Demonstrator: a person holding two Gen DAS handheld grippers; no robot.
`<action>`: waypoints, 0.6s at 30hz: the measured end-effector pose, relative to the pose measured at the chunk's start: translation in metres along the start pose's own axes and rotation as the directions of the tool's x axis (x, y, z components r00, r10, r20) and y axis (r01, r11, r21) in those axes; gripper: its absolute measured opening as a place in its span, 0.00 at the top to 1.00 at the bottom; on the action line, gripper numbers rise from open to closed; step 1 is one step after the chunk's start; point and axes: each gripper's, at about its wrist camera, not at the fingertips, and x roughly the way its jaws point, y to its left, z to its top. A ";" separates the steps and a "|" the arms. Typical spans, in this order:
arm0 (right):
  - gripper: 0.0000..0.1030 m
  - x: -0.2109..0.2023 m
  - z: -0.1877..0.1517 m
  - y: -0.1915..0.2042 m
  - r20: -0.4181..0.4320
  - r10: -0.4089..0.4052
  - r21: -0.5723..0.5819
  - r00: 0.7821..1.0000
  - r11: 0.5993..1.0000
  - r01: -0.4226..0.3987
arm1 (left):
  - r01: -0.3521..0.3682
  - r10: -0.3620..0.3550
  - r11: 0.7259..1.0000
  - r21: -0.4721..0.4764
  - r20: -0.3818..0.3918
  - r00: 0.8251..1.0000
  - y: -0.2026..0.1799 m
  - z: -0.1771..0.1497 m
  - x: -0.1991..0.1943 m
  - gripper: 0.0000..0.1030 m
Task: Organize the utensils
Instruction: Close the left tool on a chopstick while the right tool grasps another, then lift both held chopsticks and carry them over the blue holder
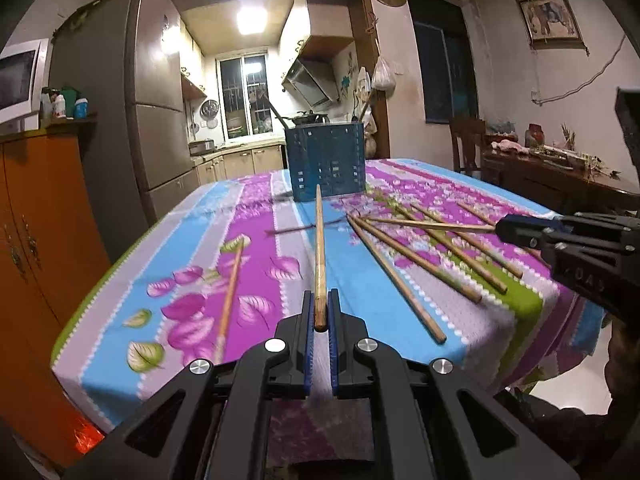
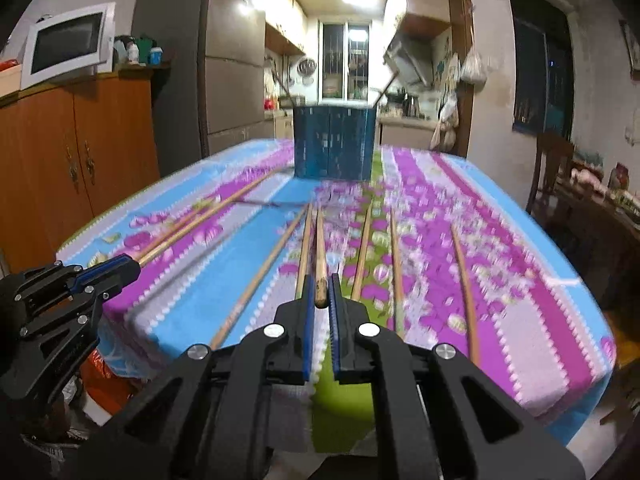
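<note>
Floral cloth in blue, purple and green stripes covers the table, which fills the space ahead of both pairs of fingers. At its far side, straight beyond the fingertips in each wrist view, stands the blue perforated utensil holder, upright, with two sticks leaning out of its top. Between the holder and the grippers, loose wooden chopsticks lie fanned across the cloth, mostly to the right of the left gripper's fingers; one single chopstick lies apart, to their left.

The left gripper has its blue-padded fingers drawn in narrow, clamped on the butt end of a chopstick that runs straight forward from the fingertips, its point aimed at the holder's base and raised off the cloth.

The right gripper shows the same picture: its fingers stand narrowly apart with the thick end of a second held chopstick pinched between the pads, the shaft reaching forward over the cloth toward the holder. Other chopsticks lie just beside it on both sides of the fingers. The right wrist view is motion-blurred, so fine contact at the pads is hard to tell.
</note>
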 end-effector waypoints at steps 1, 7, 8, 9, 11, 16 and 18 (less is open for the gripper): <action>0.95 -0.005 0.005 0.000 0.020 0.001 -0.006 1.000 1.000 -0.001 | 0.000 0.000 1.000 0.005 0.010 1.000 0.001 0.004 -0.003 0.93; 0.95 -0.017 0.033 -0.008 0.103 0.031 -0.013 0.994 0.999 -0.030 | 0.046 -0.045 0.999 -0.008 0.013 0.999 0.007 0.028 -0.011 0.93; 0.95 -0.018 0.039 -0.010 0.115 0.035 -0.014 0.993 0.999 -0.033 | 0.056 -0.056 0.998 -0.014 0.003 0.998 0.010 0.032 -0.010 0.93; 0.95 -0.018 0.045 -0.012 0.126 0.039 -0.016 0.991 0.999 -0.037 | 0.068 -0.068 0.997 -0.024 -0.012 0.998 0.013 0.037 -0.010 0.93; 0.95 -0.019 0.059 -0.016 0.153 0.045 -0.021 0.987 0.999 -0.042 | 0.088 -0.089 0.995 -0.046 -0.031 0.996 0.019 0.045 -0.010 0.93; 0.95 -0.020 0.084 -0.021 0.193 0.054 -0.040 0.980 0.998 -0.047 | 0.093 -0.095 0.995 -0.034 -0.066 0.993 0.034 0.071 -0.013 0.93; 0.95 -0.020 0.093 -0.022 0.213 0.049 -0.052 0.976 0.998 -0.039 | 0.090 -0.092 0.995 -0.029 -0.055 0.994 0.039 0.080 -0.016 0.93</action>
